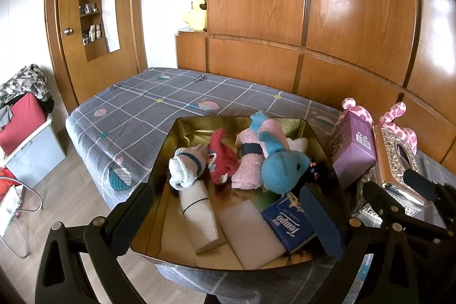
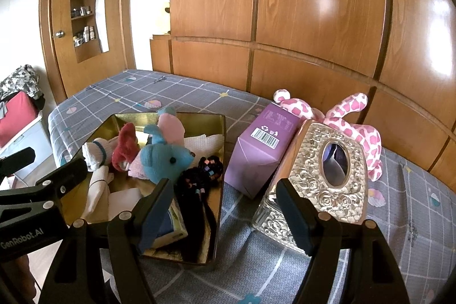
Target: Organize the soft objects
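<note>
While both claws, the left claw (image 1: 228,215) and the right claw (image 2: 225,215), hung released and empty, most soft things already filled the gold tray (image 1: 159,161) at the bed's (image 1: 136,110) near edge. Only the pink giraffe plush (image 2: 359,130) by the wall edge looked left to tidy.

Gold tray (image 1: 159,170) sits at the bed's near edge, packed: blue plush (image 1: 280,168) on its side, red sock (image 1: 222,155), white sock (image 1: 185,167), pink towel roll (image 1: 248,161). Pink spotted plush (image 2: 359,130) lies near the wall-side edge.

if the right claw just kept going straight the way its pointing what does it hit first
Probably the bedsheet in the gap between the gold tray and the silver tissue box. The right claw is open and empty; depth is unclear, so its right finger might graze the box.
</note>
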A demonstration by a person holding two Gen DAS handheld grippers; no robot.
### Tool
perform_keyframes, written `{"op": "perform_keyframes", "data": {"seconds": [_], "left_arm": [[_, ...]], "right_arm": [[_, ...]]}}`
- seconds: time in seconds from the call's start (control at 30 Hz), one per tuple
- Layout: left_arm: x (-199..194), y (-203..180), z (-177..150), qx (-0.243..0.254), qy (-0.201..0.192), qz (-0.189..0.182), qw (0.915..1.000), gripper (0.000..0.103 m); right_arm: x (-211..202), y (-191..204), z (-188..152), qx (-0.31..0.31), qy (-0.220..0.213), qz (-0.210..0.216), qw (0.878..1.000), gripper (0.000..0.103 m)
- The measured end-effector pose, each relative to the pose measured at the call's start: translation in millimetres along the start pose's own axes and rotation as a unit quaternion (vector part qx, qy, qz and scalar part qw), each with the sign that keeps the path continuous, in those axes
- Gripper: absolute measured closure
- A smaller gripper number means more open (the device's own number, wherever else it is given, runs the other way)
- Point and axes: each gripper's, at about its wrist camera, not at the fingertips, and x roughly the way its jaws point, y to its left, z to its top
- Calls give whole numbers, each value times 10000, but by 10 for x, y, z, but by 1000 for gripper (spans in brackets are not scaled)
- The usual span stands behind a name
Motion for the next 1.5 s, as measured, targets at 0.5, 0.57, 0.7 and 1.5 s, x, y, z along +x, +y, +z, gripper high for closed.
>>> {"op": "perform_keyframes", "data": {"seconds": [0.5, 0.57, 0.7, 1.5], "left_arm": [[-12, -1, -7, -27, 7, -41, 10000, 0], [-11, -6, -6, -26, 9, -38, 10000, 0], [-10, -7, -6, -24, 12, -44, 10000, 0], [-4, 14, -36, -1, -25, -26, 10000, 1]], "right_arm": [[-11, -6, -9, -6, -4, 18, 10000, 27], [-12, -6, -10, -4, -2, 20, 10000, 27], [-8, -5, -8, -2, -5, 17, 10000, 27], [23, -50, -42, 51, 35, -31, 10000, 27]]}}
